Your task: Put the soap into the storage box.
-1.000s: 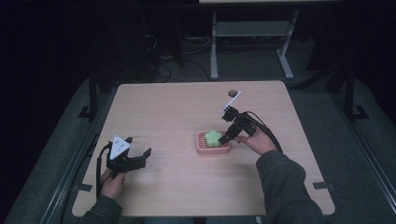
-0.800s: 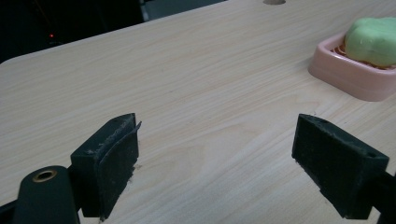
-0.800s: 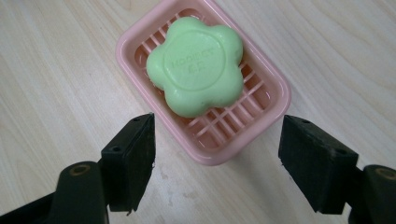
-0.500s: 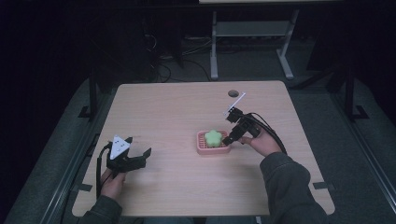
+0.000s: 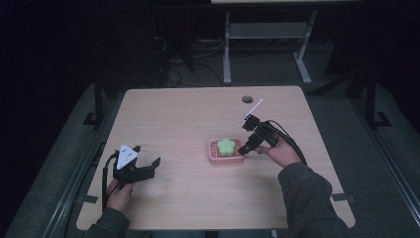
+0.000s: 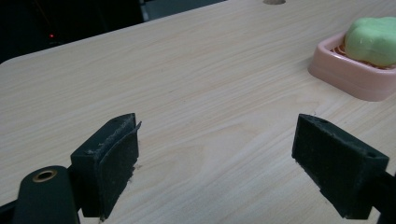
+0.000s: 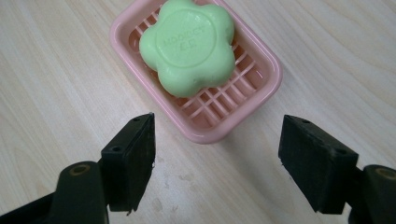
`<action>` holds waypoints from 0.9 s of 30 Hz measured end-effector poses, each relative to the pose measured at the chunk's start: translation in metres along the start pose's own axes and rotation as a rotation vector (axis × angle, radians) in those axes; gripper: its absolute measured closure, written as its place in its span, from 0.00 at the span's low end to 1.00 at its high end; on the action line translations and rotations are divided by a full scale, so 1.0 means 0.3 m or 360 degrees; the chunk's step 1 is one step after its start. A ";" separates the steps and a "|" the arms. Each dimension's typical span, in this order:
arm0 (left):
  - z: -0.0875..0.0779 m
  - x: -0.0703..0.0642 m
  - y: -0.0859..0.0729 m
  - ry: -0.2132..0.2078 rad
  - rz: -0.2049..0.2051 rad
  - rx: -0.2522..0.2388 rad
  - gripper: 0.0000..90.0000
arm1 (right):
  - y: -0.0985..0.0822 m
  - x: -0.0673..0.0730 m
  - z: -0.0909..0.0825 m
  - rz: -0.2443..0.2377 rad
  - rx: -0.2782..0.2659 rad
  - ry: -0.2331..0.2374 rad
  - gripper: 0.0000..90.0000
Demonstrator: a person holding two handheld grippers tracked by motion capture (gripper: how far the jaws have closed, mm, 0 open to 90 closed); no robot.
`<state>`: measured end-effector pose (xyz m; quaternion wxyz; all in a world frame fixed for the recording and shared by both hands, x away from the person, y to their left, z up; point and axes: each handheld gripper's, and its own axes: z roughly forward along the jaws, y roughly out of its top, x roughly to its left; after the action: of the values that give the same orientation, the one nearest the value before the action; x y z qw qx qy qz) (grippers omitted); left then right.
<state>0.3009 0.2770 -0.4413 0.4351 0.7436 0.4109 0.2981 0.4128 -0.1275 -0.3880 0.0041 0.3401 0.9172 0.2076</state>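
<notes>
A green flower-shaped soap (image 5: 227, 145) (image 7: 189, 44) lies in a pink slatted soap dish (image 5: 214, 157) (image 7: 219, 126) right of the table's middle. My right gripper (image 5: 243, 150) (image 7: 217, 121) hovers at the dish's right end, pointing down at it. It is open, its jaws straddle the dish's near corner, and nothing sits between the pads. My left gripper (image 5: 148, 166) (image 6: 218, 122) rests low near the front left of the table, open over bare wood. From there the dish (image 6: 345, 74) and soap (image 6: 373, 39) lie far off to the right.
The wooden table (image 5: 188, 114) has a round cable hole (image 5: 247, 99) near its far edge. Cables trail from both grippers. A metal stand (image 5: 262, 34) rises on the dark floor behind the table.
The right gripper has shifted only slightly beside the dish. The soap, the dish and the left gripper have kept still.
</notes>
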 end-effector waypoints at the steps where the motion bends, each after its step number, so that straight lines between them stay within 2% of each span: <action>1: 0.000 0.000 0.000 0.0000 0.0001 0.0001 0.16 | -0.001 0.000 -0.001 0.0002 -0.0001 -0.0004 0.30; 11: -0.001 0.001 0.000 0.0001 0.0003 0.0001 0.16 | -0.016 0.001 -0.006 0.0005 -0.0004 -0.0001 0.29; 22: 0.000 0.000 0.000 0.0001 0.0014 0.0008 0.16 | -0.074 -0.016 -0.007 0.0046 0.0011 0.0008 0.29; 27: 0.000 0.000 0.000 0.0001 0.0012 0.0007 0.16 | -0.098 -0.016 -0.018 0.0047 -0.0014 0.0006 0.29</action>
<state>0.3010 0.2769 -0.4412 0.4323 0.7459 0.4090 0.2990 0.3976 -0.1527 -0.3950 0.0007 0.3532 0.9112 0.2123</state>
